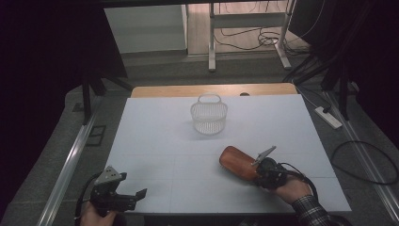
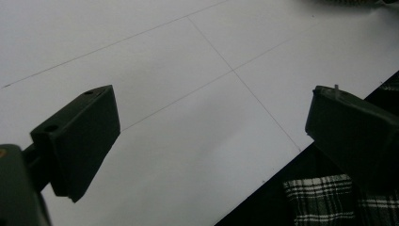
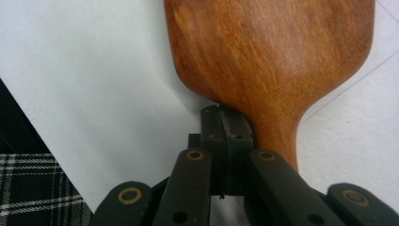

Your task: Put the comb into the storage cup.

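At the near edge of the white surface [image 1: 155,136], by its left corner, the left tongs [image 1: 133,197] rest in the person's hand with the jaws standing wide apart and nothing between them. In the left gripper view they frame bare white sheet crossed by thin pencil lines, and a strip of plaid sleeve [image 2: 324,200] shows below the edge.

On the right side, a little farther in, the right hand [image 1: 294,188] holds the right tongs [image 1: 258,175] low over the surface. In the right gripper view the two pads are pressed flat together — no gap between them — and the narrow neck of a wooden paddle brush [image 3: 273,61] runs down just beside them, touching the pads' side. Whether the neck is actually pinched there I cannot tell; it looks to lie against the closed pads rather than between them. Seen from the high view, the brush [image 1: 237,162] lies with its broad reddish-brown back up, its rounded head pointing away from the hand toward the middle of the surface, its handle end hidden under the tongs.

Farther back, near the centre of the far half and well apart from the brush, a small clear plastic basket [image 1: 209,115] stands upright — its handle raised.
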Available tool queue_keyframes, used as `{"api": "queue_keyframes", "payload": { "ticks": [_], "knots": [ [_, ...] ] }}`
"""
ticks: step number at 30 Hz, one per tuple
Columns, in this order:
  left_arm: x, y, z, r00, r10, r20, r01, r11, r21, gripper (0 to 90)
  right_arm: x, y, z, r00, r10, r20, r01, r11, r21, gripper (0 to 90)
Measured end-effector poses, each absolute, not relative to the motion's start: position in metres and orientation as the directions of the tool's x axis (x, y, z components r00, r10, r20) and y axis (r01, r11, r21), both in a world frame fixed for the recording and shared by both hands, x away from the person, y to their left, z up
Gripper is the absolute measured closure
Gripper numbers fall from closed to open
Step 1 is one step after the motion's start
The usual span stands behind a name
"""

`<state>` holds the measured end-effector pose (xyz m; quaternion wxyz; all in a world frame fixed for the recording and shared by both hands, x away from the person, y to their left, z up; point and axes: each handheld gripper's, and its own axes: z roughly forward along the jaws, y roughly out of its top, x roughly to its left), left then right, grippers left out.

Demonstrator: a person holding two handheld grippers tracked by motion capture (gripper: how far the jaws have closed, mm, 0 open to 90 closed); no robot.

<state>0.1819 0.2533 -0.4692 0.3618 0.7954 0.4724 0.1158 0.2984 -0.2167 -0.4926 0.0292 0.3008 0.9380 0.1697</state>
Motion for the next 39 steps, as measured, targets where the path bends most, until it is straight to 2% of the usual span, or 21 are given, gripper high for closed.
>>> {"api": "queue_keyframes", "payload": {
  "ticks": [3, 12, 18, 23, 24, 27, 28, 30, 32, 34, 38, 39],
  "knots": [
    [0.182, 0.253, -0.469, 0.527, 0.835, -0.156, 0.667, -0.293, 0.685, 4.4, 0.297, -0.215, -0.491, -0.823, 0.565, 0.052, 0.546, 0.764, 0.343, 89.1],
    [0.182, 0.253, -0.469, 0.526, 0.836, -0.155, 0.668, -0.294, 0.683, 4.4, 0.287, -0.220, -0.472, -0.820, 0.569, 0.059, 0.538, 0.733, 0.416, 81.0],
    [0.182, 0.253, -0.469, 0.525, 0.837, -0.154, 0.670, -0.294, 0.682, 4.4, 0.283, -0.226, -0.463, -0.806, 0.591, 0.033, 0.538, 0.708, 0.458, 66.3],
    [0.182, 0.252, -0.469, 0.525, 0.837, -0.154, 0.670, -0.295, 0.681, 4.5, 0.282, -0.230, -0.457, -0.794, 0.608, 0.010, 0.533, 0.687, 0.494, 48.1],
    [0.182, 0.252, -0.469, 0.525, 0.837, -0.154, 0.670, -0.295, 0.681, 4.5, 0.282, -0.230, -0.457, -0.794, 0.608, 0.010, 0.533, 0.687, 0.494, 48.1],
    [0.182, 0.252, -0.469, 0.525, 0.837, -0.153, 0.669, -0.295, 0.682, 4.5, 0.281, -0.234, -0.457, -0.788, 0.615, 0.005, 0.536, 0.683, 0.497, 37.5],
    [0.182, 0.252, -0.469, 0.526, 0.837, -0.153, 0.669, -0.296, 0.682, 4.5, 0.280, -0.235, -0.458, -0.784, 0.621, -0.005, 0.537, 0.681, 0.497, 28.8],
    [0.182, 0.252, -0.469, 0.526, 0.837, -0.153, 0.669, -0.296, 0.682, 4.5, 0.280, -0.236, -0.458, -0.784, 0.621, -0.019, 0.532, 0.686, 0.496, 26.7],
    [0.182, 0.252, -0.469, 0.527, 0.836, -0.153, 0.668, -0.297, 0.682, 4.5, 0.281, -0.239, -0.459, -0.771, 0.636, -0.026, 0.543, 0.678, 0.496, 20.1],
    [0.182, 0.252, -0.469, 0.528, 0.836, -0.153, 0.668, -0.297, 0.682, 4.5, 0.281, -0.240, -0.458, -0.765, 0.643, -0.027, 0.548, 0.672, 0.498, 18.8],
    [0.182, 0.252, -0.469, 0.528, 0.836, -0.151, 0.668, -0.299, 0.682, 4.5, 0.281, -0.247, -0.455, -0.753, 0.658, -0.022, 0.551, 0.648, 0.525, 7.7],
    [0.182, 0.252, -0.469, 0.528, 0.836, -0.151, 0.668, -0.299, 0.682, 4.5, 0.281, -0.247, -0.455, -0.753, 0.658, -0.022, 0.551, 0.648, 0.525, 7.7]
  ]
}}
